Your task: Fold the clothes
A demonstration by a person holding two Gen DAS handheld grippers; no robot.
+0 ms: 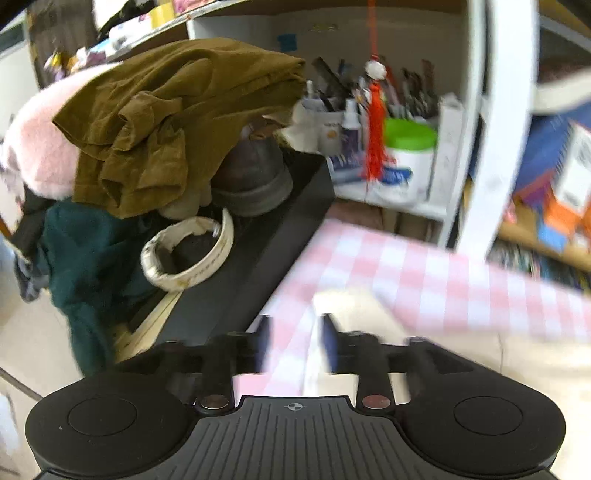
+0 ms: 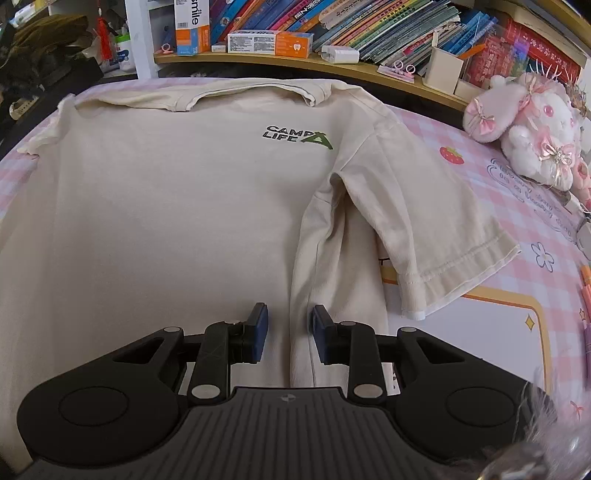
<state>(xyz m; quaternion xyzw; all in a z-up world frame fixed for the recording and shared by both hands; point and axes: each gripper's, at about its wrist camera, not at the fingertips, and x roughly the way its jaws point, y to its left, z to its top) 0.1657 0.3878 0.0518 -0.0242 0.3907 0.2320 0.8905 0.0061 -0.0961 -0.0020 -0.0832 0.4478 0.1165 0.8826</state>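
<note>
A cream T-shirt [image 2: 166, 206] with a "CAMP LIFE" logo lies flat, front up, on a pink checked table cover [image 2: 491, 206]. Its right sleeve [image 2: 424, 229] sticks out and a lengthwise fold runs down the right side. My right gripper [image 2: 289, 332] is open, low over the shirt with the fold between its fingers. In the blurred left wrist view, my left gripper [image 1: 295, 341] is open above the table's left edge, with a strip of cream cloth [image 1: 314, 354] between its fingers.
A pile of clothes [image 1: 166, 122] and a roll of tape [image 1: 188, 254] sit on a black stand left of the table. Shelves of books [image 2: 369, 26] run along the back. Plush toys [image 2: 524, 125] sit at the right.
</note>
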